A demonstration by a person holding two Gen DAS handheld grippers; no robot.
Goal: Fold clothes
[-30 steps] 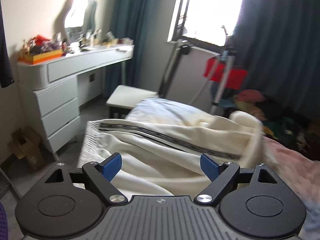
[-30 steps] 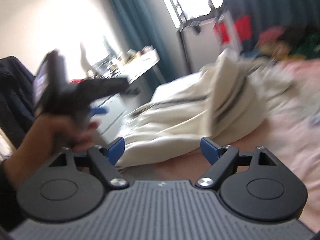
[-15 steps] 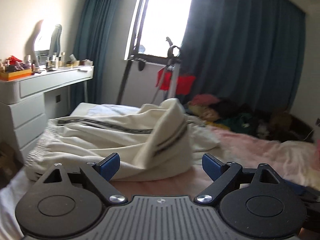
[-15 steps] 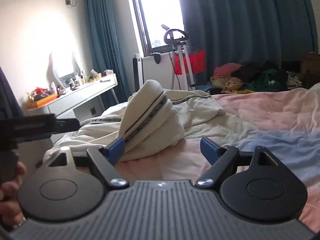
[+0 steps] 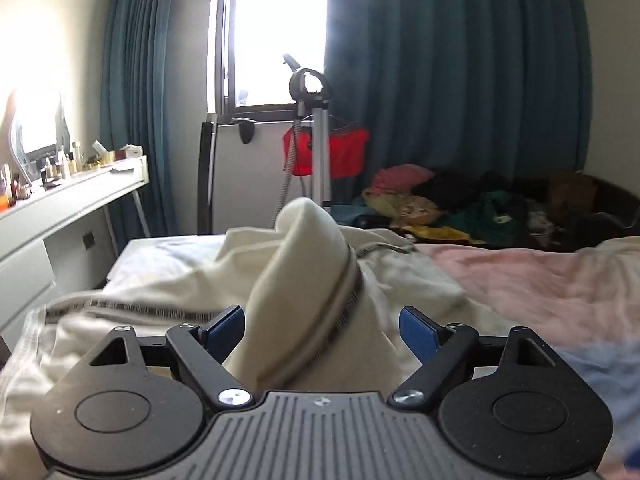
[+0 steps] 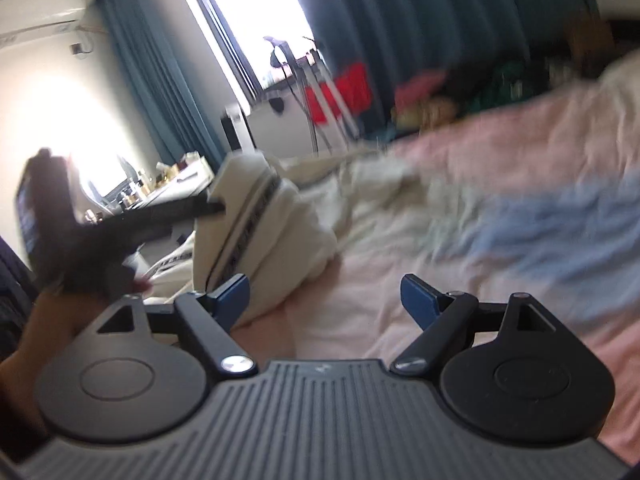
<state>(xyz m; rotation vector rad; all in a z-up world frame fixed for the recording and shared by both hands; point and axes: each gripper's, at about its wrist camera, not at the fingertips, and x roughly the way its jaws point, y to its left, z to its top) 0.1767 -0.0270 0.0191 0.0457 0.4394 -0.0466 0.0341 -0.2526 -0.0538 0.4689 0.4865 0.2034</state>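
Observation:
A cream garment with a dark patterned stripe [image 5: 304, 280] lies bunched on the bed, one fold standing up in a peak. My left gripper [image 5: 322, 326] is open, and the peak rises between its blue pads without being pinched. In the right wrist view the same garment [image 6: 260, 232] sits at left, blurred. My right gripper [image 6: 324, 300] is open and empty over the pink bedspread [image 6: 360, 312]. The left gripper [image 6: 132, 224] shows there as a dark blurred shape beside the peak.
A white dressing table [image 5: 68, 200] with bottles stands at left. A garment steamer with a red base [image 5: 316, 152] stands under the window. A heap of coloured clothes [image 5: 440, 204] lies at the back. The pink and blue bedspread [image 5: 540, 280] spreads to the right.
My left gripper has swung right from the dresser side and come close to the garment's raised fold. My right gripper has tilted and moved right over the bedspread; its view is blurred.

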